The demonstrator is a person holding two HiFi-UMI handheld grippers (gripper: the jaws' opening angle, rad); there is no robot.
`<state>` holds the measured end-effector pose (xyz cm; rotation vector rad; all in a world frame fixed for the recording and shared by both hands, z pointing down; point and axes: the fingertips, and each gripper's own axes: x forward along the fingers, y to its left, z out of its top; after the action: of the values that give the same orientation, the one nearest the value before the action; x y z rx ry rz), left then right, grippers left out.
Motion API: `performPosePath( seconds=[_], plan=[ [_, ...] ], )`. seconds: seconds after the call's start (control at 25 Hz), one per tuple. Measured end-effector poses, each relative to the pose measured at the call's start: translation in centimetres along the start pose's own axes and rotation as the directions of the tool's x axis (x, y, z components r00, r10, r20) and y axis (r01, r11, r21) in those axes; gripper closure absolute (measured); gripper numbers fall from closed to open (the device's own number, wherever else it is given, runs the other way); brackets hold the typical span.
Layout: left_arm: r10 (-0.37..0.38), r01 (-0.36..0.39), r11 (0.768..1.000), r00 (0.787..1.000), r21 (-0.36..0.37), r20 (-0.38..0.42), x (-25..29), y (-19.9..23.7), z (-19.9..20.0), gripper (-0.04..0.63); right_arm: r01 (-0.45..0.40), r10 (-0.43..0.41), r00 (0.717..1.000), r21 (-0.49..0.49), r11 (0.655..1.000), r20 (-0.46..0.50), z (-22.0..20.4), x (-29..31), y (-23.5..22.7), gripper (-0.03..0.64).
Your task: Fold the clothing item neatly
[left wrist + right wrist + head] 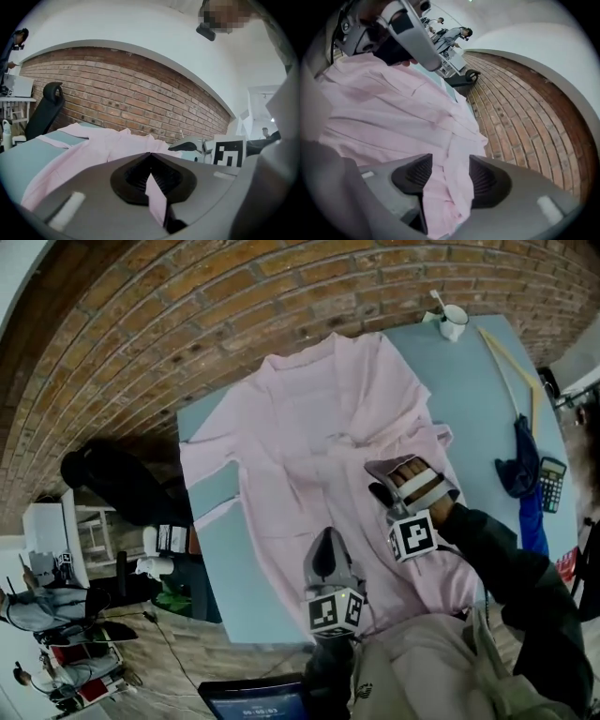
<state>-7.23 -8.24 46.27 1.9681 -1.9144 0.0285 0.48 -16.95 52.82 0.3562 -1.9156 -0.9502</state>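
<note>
The left gripper [151, 158] has its jaws closed on a thin fold of the pink shirt [101, 147]; a strip of the cloth runs out from between the pads toward the camera. Ahead of those jaws the rest of the shirt lies spread on the teal table [23, 157], and beyond that stands a brick wall [140, 101]. To their right, the right gripper [190, 145] is near, with its marker cube beside it.

The right gripper [449, 174] has its jaws standing wide apart. A loose ridge of the pink shirt [393, 117] lies in the gap and runs on ahead of them. It lies against the right-hand pad and stands clear of the left-hand one, so nothing is clamped.

From the head view, the shirt [319, 427] covers the middle of the table [469, 399]. The left gripper [325, 547] is at its near part and the right gripper [386, 482] just beyond, to the right. Well past the right jaws, a white mug [454, 322] stands at the far corner, and a calculator [551, 482] lies out at the right edge.
</note>
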Motion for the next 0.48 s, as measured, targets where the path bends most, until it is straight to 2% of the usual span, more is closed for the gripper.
performPosePath(
  seconds=[0.08,0.12,0.16,0.24,0.28,0.32,0.36,0.4,0.48],
  plan=[
    [0.029,-0.029,1.000,1.000,-0.006,0.009,-1.3,0.3,-0.3,0.588,0.013,-0.022,0.997,0.126,0.992,0.073,0.8,-2.3,0.0,0.384],
    [0.042,-0.042,0.999,0.999,-0.014,0.014,-1.9,0.6,-0.4,0.588,0.020,-0.048,0.992,0.226,0.974,0.118,1.1,-3.7,-0.4,0.410],
    [0.059,-0.058,0.998,0.998,-0.022,0.019,-2.6,1.2,-0.3,0.589,0.018,-0.079,0.983,0.341,0.940,0.166,1.4,-5.2,-1.0,0.451],
    [0.107,-0.105,0.994,0.993,-0.030,0.043,-4.2,3.3,0.5,0.588,-0.013,-0.147,0.960,0.563,0.826,0.238,2.4,-7.7,-2.1,0.583],
    [0.136,-0.135,0.990,0.989,-0.028,0.061,-5.3,4.8,1.2,0.588,-0.040,-0.171,0.950,0.645,0.763,0.263,3.1,-8.5,-2.4,0.616],
    [0.169,-0.167,0.986,0.982,-0.024,0.081,-6.4,6.4,2.1,0.588,-0.071,-0.187,0.940,0.701,0.710,0.284,3.9,-9.1,-2.5,0.616],
    [0.201,-0.200,0.980,0.975,-0.024,0.099,-7.5,8.0,2.9,0.589,-0.099,-0.191,0.935,0.736,0.669,0.299,4.9,-9.5,-2.5,0.616],
    [0.232,-0.230,0.973,0.966,-0.029,0.111,-8.6,9.7,3.5,0.589,-0.120,-0.187,0.934,0.758,0.642,0.306,5.9,-9.8,-2.4,0.616],
    [0.278,-0.274,0.961,0.954,-0.044,0.114,-10.5,12.7,4.1,0.588,-0.134,-0.182,0.935,0.780,0.611,0.303,8.2,-10.3,-2.2,0.616]
  ],
)
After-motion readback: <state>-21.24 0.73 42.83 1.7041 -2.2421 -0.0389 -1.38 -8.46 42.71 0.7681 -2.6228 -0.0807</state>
